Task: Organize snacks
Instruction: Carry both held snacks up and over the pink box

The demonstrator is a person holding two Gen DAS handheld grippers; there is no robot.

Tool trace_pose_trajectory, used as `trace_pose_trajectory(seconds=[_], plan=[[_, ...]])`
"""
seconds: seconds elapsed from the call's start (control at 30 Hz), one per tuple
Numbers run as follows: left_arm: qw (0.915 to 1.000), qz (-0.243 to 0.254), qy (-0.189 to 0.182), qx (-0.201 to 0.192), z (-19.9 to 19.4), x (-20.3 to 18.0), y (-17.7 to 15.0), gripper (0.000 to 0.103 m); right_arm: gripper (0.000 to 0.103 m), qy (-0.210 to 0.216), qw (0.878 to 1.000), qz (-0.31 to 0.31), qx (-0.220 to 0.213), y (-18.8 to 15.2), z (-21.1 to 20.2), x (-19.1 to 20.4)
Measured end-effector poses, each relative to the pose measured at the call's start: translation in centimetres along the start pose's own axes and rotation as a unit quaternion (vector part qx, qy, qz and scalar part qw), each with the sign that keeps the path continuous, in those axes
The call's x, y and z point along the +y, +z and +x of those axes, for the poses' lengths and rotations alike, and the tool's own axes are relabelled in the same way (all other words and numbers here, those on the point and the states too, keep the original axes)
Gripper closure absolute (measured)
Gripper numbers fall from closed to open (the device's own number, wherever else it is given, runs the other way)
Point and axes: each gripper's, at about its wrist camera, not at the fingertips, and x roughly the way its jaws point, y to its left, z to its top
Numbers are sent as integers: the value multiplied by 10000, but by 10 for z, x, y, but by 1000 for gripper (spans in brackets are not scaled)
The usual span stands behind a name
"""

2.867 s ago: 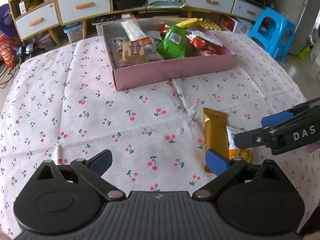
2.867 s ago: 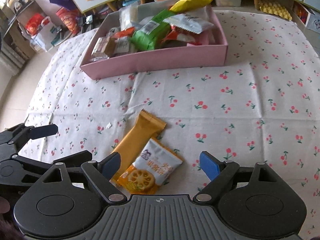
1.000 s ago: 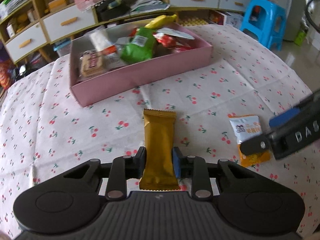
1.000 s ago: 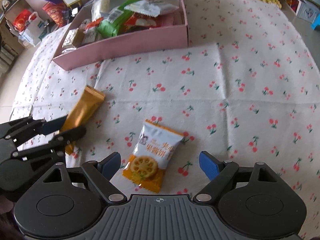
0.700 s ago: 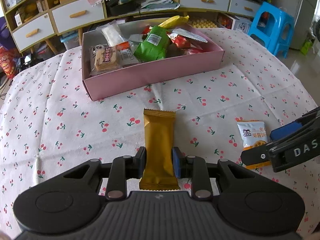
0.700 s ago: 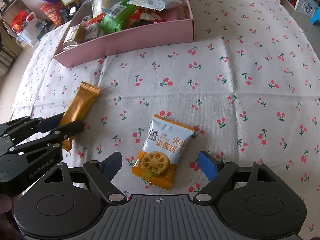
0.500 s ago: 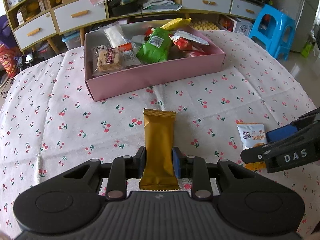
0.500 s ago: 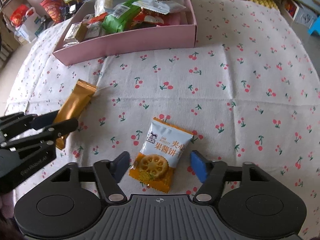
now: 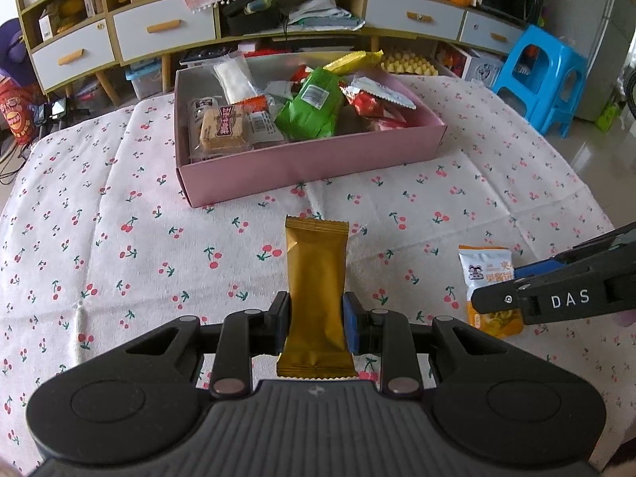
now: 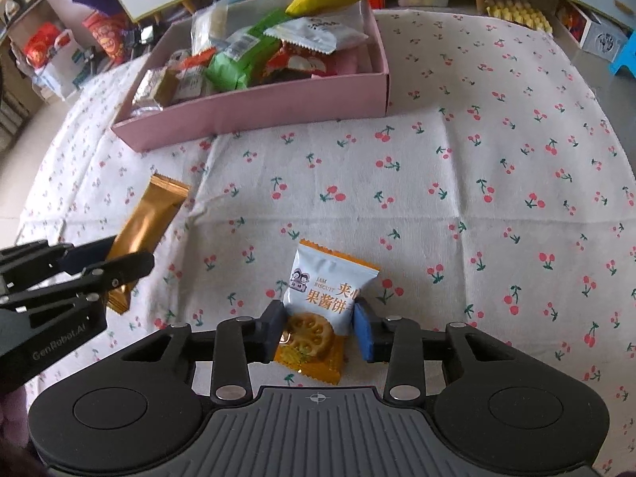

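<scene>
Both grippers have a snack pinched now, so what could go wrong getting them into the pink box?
1. The right gripper pinches the jam biscuit packet by its soft sides; it may crumple and slip on lifting.
2. The left gripper holds the gold bar near one end, so the long free end may droop or swing.
3. The pink box is already heaped, so added packets could slide off.

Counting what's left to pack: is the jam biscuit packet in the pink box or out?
Out. The biscuit packet lies on the tablecloth, short of the pink box, with the right gripper closed on it.
</scene>
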Motion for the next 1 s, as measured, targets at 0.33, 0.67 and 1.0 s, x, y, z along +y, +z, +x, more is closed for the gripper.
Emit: trace_pose_trajectory(seconds=[0.33, 0.67, 1.0], plan=[[9988, -402, -195, -219, -15, 13, 12, 78, 67, 519, 9974, 487, -76, 10, -8, -5], [9946, -863, -289, -496, -25, 33, 31, 78, 67, 891, 9902, 982, -434, 33, -21, -7], [9874, -1235, -368, -916, -19, 46, 61, 78, 67, 1236, 9760, 1412, -1101, 70, -28, -1]])
